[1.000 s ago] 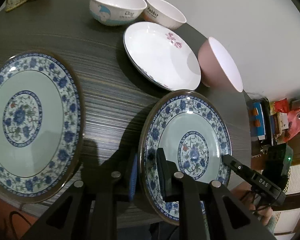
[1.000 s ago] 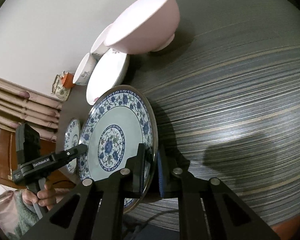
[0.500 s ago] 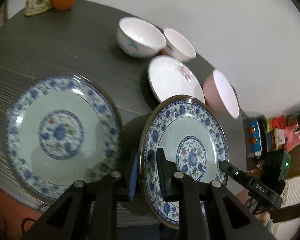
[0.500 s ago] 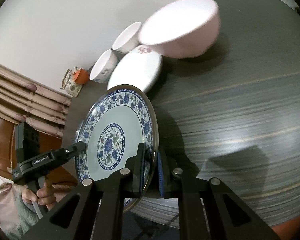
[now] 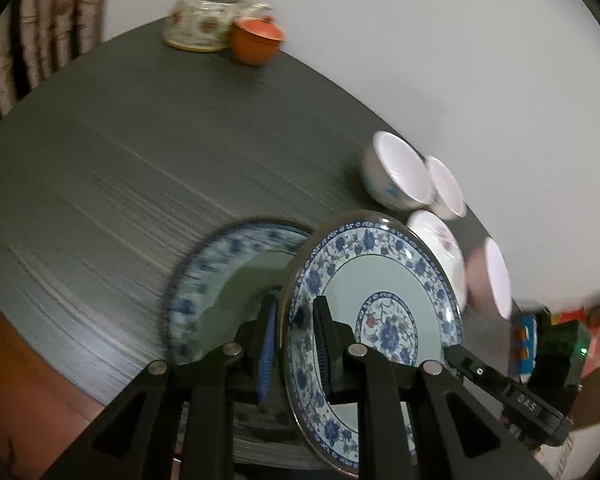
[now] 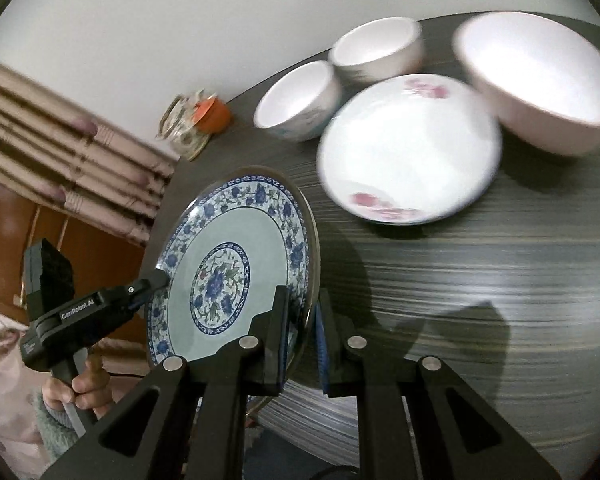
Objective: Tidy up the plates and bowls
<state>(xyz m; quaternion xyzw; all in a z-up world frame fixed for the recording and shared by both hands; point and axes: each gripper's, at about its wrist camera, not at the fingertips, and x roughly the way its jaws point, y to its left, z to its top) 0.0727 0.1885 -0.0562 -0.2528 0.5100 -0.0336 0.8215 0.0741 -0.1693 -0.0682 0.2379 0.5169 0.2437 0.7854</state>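
The left gripper (image 5: 294, 338) has its two fingers closed on the rim of a blue flowered plate (image 5: 384, 304); one finger lies on the upper face, the other on the back. The right gripper (image 6: 302, 334) has its fingers closed on the opposite rim of the same plate (image 6: 236, 264), again one finger on each face. So one plate is carried by both grippers together, tilted and lifted above the bench (image 5: 148, 152) near its front edge. In the right wrist view a hand (image 6: 80, 390) holds the handle of the left gripper.

There are two blue flowered plates. The second plate (image 5: 216, 280) lies flat on the bench just behind and beside the carried one, partly hidden by it, and it looks blurred.

Further out, toward the bench edge along the white wall, I count one white plate with pink flowers (image 6: 408, 152), two white bowls (image 6: 300, 98) (image 6: 376, 48) just beside each other, and one pink bowl (image 6: 540, 80). The white plate lies between the two white bowls and the pink bowl, close to all of them; whether they touch I cannot tell.

At the far edge of the bench, well apart from the dishes, stand one glass pot with a flower pattern (image 5: 202, 16) and one small orange pot with a lid (image 5: 258, 40), side by side.
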